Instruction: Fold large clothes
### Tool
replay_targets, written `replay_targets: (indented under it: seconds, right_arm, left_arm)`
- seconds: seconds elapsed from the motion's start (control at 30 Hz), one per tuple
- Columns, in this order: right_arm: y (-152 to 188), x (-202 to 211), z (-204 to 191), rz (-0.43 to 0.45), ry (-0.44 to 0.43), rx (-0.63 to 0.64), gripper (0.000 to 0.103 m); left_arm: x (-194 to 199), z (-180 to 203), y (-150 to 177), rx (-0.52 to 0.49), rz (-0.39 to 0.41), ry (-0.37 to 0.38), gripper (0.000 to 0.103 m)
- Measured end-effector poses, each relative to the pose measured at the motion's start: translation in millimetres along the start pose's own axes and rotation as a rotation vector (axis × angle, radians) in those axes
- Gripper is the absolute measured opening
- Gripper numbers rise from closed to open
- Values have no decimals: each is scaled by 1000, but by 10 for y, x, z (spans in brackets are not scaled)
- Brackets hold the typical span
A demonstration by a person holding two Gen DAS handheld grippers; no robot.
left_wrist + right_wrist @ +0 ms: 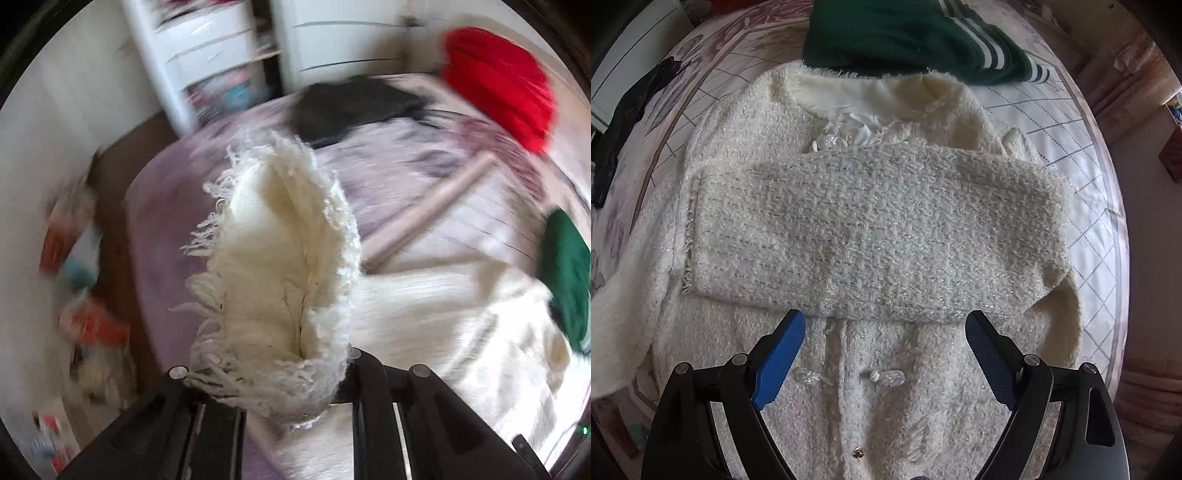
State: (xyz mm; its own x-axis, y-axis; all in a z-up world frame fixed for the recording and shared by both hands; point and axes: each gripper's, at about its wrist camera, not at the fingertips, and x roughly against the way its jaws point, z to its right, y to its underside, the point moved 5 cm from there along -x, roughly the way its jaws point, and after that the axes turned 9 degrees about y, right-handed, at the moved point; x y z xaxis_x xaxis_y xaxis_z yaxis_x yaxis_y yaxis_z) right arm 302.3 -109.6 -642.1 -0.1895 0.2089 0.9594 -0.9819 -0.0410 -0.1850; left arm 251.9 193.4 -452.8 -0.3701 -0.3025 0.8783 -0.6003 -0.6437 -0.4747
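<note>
The cream tweed jacket (879, 229) lies front-up on the bed (1071, 155), 1 sleeve (871, 236) folded straight across its chest. The right claw (885, 354) hovers just above the jacket's lower front, its 2 blue-padded fingers (779, 362) spread wide and gripping nothing. The left claw (269, 384) is clamped on the fringed cuff (273, 280) of the other sleeve, lifted off the bed. A green garment (905, 33) lies just beyond the collar; red clothing (498, 85) and dark clothing (351, 107) sit farther off.
</note>
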Motion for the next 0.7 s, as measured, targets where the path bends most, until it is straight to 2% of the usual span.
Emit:
replay_targets:
  seconds: [0.1, 0.2, 0.33, 0.43, 0.57, 0.67, 0.7]
  right_arm:
    - [3, -21, 103, -6, 12, -27, 90]
    - [6, -109, 360, -19, 36, -74, 90]
    - [64, -281, 901, -50, 66, -171, 90]
    - [194, -413, 1427, -80, 100, -257, 90]
    - [436, -603, 2084, -134, 115, -357, 90]
    - [605, -701, 2424, -150, 127, -390, 90]
    - [645, -724, 2515, -152, 125, -400, 90]
  left_arm:
    - [97, 766, -70, -144, 44, 92, 10]
    - [140, 1624, 88, -291, 31, 196, 10]
    - [111, 2660, 680, -480, -46, 307, 10]
    - [73, 3341, 1392, -624, -127, 377, 11]
    - [-75, 3865, 2110, -739, -232, 395, 11]
    - [-205, 4100, 2468, -787, -282, 381, 11]
    - [-229, 4153, 2533, -795, -284, 371, 14]
